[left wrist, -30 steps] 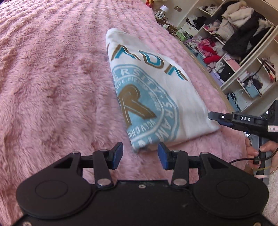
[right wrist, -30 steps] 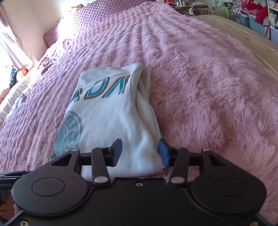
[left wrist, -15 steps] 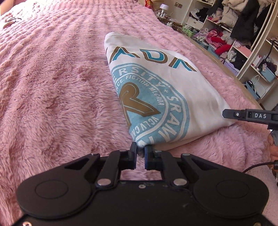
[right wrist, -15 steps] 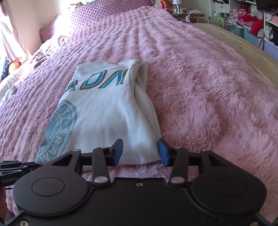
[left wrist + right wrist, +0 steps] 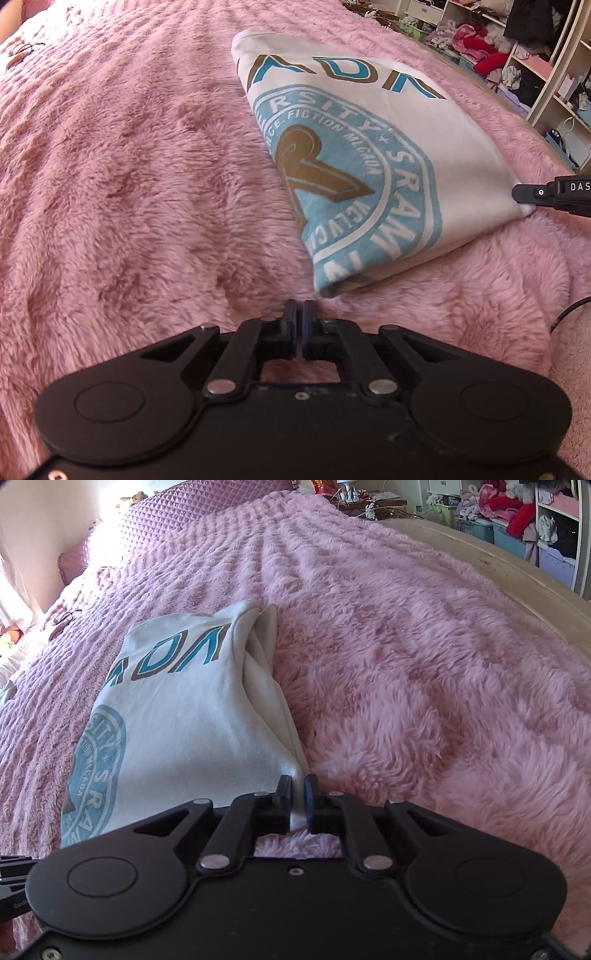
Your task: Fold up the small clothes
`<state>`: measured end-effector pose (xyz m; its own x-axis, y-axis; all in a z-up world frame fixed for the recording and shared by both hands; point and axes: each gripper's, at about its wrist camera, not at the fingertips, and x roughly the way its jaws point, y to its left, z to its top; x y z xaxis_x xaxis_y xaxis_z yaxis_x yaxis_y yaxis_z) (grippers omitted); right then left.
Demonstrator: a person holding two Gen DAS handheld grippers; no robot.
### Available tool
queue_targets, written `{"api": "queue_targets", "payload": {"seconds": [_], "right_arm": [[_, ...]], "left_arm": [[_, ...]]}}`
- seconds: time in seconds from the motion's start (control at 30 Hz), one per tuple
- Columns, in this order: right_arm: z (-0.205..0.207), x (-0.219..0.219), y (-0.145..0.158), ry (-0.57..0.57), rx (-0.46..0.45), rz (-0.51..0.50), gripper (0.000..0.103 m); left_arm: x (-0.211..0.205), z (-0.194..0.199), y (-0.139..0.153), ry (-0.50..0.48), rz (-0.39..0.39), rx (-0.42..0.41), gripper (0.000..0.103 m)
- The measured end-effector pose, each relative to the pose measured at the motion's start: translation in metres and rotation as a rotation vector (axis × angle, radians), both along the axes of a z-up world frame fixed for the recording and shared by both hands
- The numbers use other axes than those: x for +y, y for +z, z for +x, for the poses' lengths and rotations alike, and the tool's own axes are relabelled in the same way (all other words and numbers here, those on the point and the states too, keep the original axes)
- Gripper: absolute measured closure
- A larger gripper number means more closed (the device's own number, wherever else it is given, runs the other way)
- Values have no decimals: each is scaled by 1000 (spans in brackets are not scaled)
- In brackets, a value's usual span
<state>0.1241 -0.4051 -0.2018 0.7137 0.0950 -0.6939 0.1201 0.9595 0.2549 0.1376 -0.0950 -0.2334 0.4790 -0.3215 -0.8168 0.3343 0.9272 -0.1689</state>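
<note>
Both grippers have just been closing since the earlier pictures, and the two have ended differently. On the right gripper [image 5: 296,786] a pinch of white cloth shows between the pads, so it holds the near corner of the white shirt [image 5: 184,720]; the left gripper [image 5: 299,314] has its jaws pressed together with nothing seen between them, and the shirt's other near corner lies just beyond its tips, toward one o'clock — it looks to have closed short of the cloth. In the left wrist view the shirt [image 5: 369,147] lies on the pink plush bedspread [image 5: 129,184] already folded into a long narrow strip, its blue round print and lettering facing up, the layered edges stacked along its three o'clock side in the right wrist view. Judging from this, the lengthwise folds are done and the crosswise fold is left — bringing the near end over to the far end at twelve o'clock. That likely calls for the left gripper to open and take its corner again before both lift. Off the bed at two o'clock stand open shelves [image 5: 524,55] crowded with clothes.
</note>
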Motion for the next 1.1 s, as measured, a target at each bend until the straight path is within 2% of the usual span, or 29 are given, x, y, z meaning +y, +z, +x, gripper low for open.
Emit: {"api": "queue_targets", "payload": {"seconds": [0.17,0.23,0.33,0.43,0.57,0.63,0.7,0.8,0.9,0.93,0.97,1.0,1.1], "right_arm": [[-9,3,16,12,-39,-21,96],[-14,8,27,18,-85,-28,89],[-13,19,36,43,-118,-36,87],[-10,34,41,97,-151,-42,87],[4,49,33,141,-99,-112,87],[11,48,22,109,-35,-171,87],[15,40,10,85,21,-178,88],[14,36,10,105,15,-166,88],[21,33,22,107,-8,-129,86],[25,31,26,102,-27,-108,83],[31,29,30,96,-47,-98,78],[38,28,33,90,-64,-103,72],[67,30,37,72,-98,-147,67]], "left_arm": [[23,-7,20,37,-76,5,103],[28,-11,35,51,-120,-24,102],[25,-9,57,61,-195,-73,101],[9,2,67,30,-266,-94,98],[-14,22,51,19,-251,-32,98],[-18,28,36,24,-229,21,98],[-18,31,24,17,-227,55,96],[-15,36,25,2,-243,68,96],[-5,43,40,9,-296,60,88],[-2,47,45,17,-303,45,85],[2,51,51,28,-307,31,75],[5,59,54,46,-311,22,70],[15,86,56,129,-321,-3,70]]}}
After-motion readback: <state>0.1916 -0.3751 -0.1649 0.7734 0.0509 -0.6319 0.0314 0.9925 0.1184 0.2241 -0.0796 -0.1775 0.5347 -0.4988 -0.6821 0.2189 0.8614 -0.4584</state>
